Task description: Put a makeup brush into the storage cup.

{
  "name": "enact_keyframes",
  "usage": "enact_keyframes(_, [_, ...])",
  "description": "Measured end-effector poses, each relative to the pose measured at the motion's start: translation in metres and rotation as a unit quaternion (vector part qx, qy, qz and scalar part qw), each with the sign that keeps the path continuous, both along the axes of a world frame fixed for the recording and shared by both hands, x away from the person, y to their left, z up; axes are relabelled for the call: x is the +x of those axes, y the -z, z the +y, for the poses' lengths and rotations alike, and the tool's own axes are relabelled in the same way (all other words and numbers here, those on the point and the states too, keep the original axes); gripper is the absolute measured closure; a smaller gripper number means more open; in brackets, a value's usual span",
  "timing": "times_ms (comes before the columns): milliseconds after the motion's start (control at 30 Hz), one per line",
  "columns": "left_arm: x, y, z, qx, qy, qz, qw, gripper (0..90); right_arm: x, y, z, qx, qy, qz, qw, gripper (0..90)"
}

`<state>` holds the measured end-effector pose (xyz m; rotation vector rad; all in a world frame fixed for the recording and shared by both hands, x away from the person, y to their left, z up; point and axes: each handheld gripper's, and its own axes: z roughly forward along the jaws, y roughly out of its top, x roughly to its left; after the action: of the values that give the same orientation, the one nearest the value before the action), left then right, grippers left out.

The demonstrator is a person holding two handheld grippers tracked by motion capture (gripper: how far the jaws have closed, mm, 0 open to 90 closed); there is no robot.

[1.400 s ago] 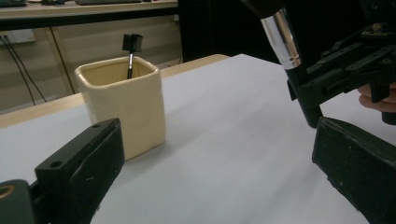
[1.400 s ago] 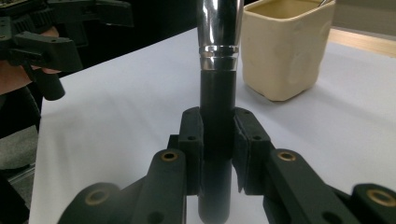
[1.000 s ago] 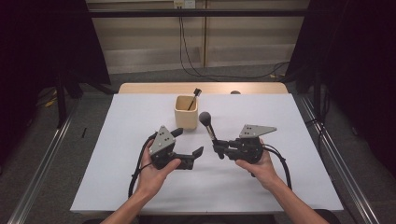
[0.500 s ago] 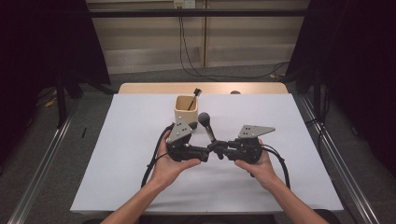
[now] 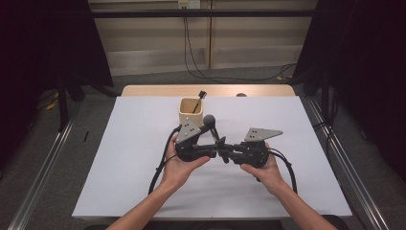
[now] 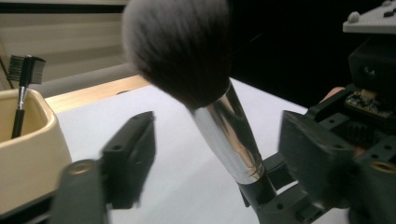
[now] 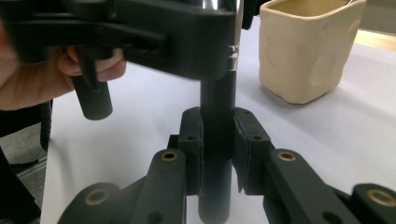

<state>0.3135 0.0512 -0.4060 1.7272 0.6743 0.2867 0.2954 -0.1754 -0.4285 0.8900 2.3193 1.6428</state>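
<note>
A makeup brush (image 5: 210, 122) with a dark fluffy head (image 6: 177, 46) and silver ferrule (image 6: 229, 135) stands tilted above the table. My right gripper (image 5: 223, 150) is shut on its black handle (image 7: 217, 107), pads pressing both sides (image 7: 217, 140). My left gripper (image 5: 214, 149) comes in from the left, and its jaws have just been closing. In the left gripper view they (image 6: 222, 156) flank the ferrule with gaps on both sides. A beige cup (image 5: 190, 112) behind holds a small lash comb (image 5: 197, 100).
The white table top (image 5: 119, 167) has a wooden strip (image 5: 158, 90) along its far edge, with a small dark object (image 5: 241, 95) on it. The cup (image 7: 306, 51) stands just beyond the grippers. Cables trail from both grippers toward the front.
The left gripper has moved right, up to the right gripper, and its jaws have narrowed around the brush. The right hand and the brush have stayed where they were.
</note>
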Motion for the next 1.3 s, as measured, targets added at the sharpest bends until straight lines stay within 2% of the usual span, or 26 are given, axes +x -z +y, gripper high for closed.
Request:
enact_keyframes(67, [-0.0009,0.0016,0.0015,-0.011,-0.008,-0.004,0.9999,39.1,0.0000,-0.0010,-0.0008,0.003,0.001,0.000,1.0000,75.5])
enact_keyframes(133, [0.0012,0.0017,0.0012,-0.017,0.001,0.011,0.9998,43.3,0.0003,-0.0001,-0.0014,0.000,0.002,0.001,1.0000,75.5])
enact_keyframes(167, [0.0014,0.0017,0.0016,-0.018,0.001,0.011,0.9998,47.0,0.0004,0.0004,-0.0012,-0.001,0.002,0.002,1.0000,75.5])
enact_keyframes(333, [0.0019,0.0020,0.0015,-0.016,0.020,0.011,0.9996,61.9,0.0002,0.0017,0.0012,-0.005,-0.001,0.003,1.0000,75.5])
enact_keyframes(567, [0.0022,0.0010,0.0017,-0.015,0.027,0.014,0.9994,64.5,0.0005,0.0029,0.0022,-0.005,-0.003,0.002,1.0000,75.4])
enact_keyframes(667, [0.0017,0.0007,0.0010,-0.008,0.036,0.003,0.9993,65.5,0.0006,0.0036,0.0030,-0.005,-0.003,0.003,1.0000,75.4])
enact_keyframes(933, [-0.0015,-0.0015,-0.0013,-0.022,0.055,0.003,0.9982,70.4,-0.0005,0.0035,0.0049,-0.007,-0.002,-0.001,1.0000,75.0])
enact_keyframes(1067, [-0.0001,-0.0013,-0.0008,-0.028,0.058,0.006,0.9979,70.9,-0.0010,0.0024,0.0055,-0.009,-0.002,-0.002,1.0000,74.8])
enact_keyframes(1300, [0.0000,-0.0024,-0.0014,-0.020,0.058,0.002,0.9981,71.1,0.0007,0.0020,0.0056,-0.005,0.002,0.001,1.0000,71.9])
